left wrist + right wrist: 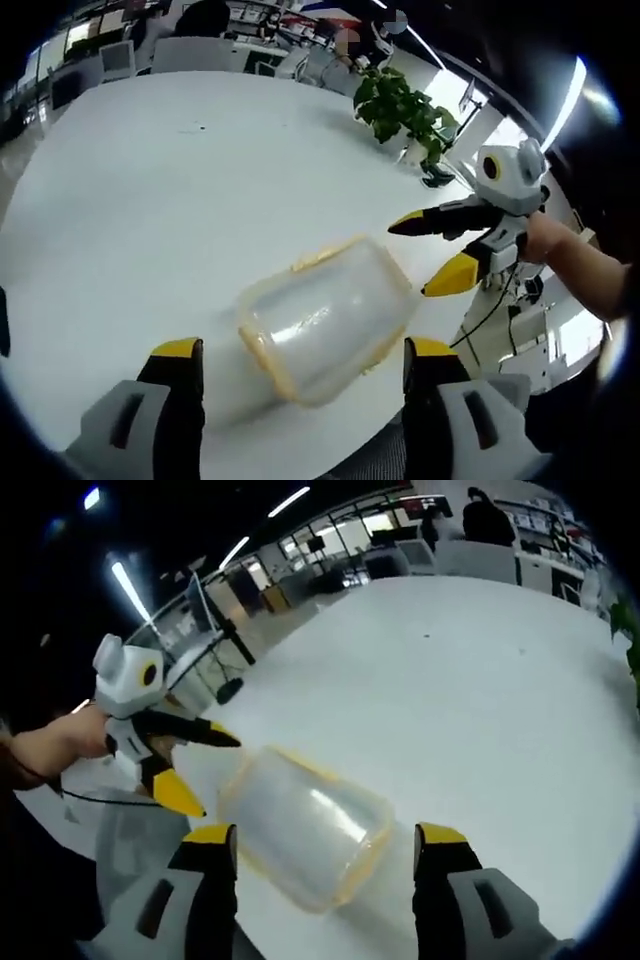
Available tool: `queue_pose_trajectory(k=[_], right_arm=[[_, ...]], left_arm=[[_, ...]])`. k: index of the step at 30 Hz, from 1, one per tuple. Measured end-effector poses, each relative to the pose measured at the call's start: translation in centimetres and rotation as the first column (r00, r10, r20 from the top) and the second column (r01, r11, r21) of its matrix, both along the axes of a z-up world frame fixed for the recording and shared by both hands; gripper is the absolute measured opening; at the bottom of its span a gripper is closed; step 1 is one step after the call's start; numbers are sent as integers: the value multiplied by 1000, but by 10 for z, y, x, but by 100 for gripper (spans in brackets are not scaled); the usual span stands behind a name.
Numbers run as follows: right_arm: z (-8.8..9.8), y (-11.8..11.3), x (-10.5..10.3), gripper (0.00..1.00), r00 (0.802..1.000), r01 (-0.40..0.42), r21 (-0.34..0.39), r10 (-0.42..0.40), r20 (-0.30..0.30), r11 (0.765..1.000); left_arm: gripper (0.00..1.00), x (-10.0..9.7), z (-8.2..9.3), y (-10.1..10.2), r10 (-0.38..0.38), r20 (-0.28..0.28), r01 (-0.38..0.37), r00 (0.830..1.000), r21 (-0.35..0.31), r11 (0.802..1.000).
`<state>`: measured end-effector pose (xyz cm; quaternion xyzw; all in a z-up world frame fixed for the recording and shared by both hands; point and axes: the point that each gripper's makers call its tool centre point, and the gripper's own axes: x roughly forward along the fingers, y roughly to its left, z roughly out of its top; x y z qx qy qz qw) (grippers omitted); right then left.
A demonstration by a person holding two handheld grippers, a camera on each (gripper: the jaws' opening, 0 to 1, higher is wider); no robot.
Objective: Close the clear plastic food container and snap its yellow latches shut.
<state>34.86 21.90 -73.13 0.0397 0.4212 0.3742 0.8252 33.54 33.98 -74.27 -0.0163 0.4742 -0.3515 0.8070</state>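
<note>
The clear food container (325, 318) sits on the white table (180, 200), between both grippers. The left gripper (300, 385) and the right gripper (325, 865) have their jaws wide apart, holding nothing. The lid looks like it is on, but the yellow latches (262, 352) are blurry, so snapping them probably remains.

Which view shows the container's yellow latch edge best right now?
The left gripper view: the clear container lies on the white table with yellow trim along its top and lower edges. The right gripper view shows the container too, but its yellow trim is fainter.
</note>
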Motion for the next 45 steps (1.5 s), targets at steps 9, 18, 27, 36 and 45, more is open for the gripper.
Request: queue_pose_trajectory(k=[9, 18, 27, 36, 45], right_arm=[[4, 5, -2, 71, 996, -76, -41, 78, 33, 996], [9, 8, 0, 68, 991, -117, -65, 121, 59, 991], [11, 12, 0, 62, 979, -171, -114, 182, 89, 979], [10, 17, 6, 59, 966, -213, -161, 232, 110, 964], [5, 22, 4, 57, 951, -265, -192, 289, 109, 945]], left_arm=[[76, 1, 6, -1, -108, 52, 106, 993, 35, 994], [71, 0, 10, -10, -211, 87, 205, 974, 72, 976], [67, 2, 13, -17, -278, 104, 268, 955, 100, 958], [60, 6, 14, -21, -383, 139, 357, 913, 181, 916], [60, 11, 15, -28, -424, 152, 391, 893, 202, 898]])
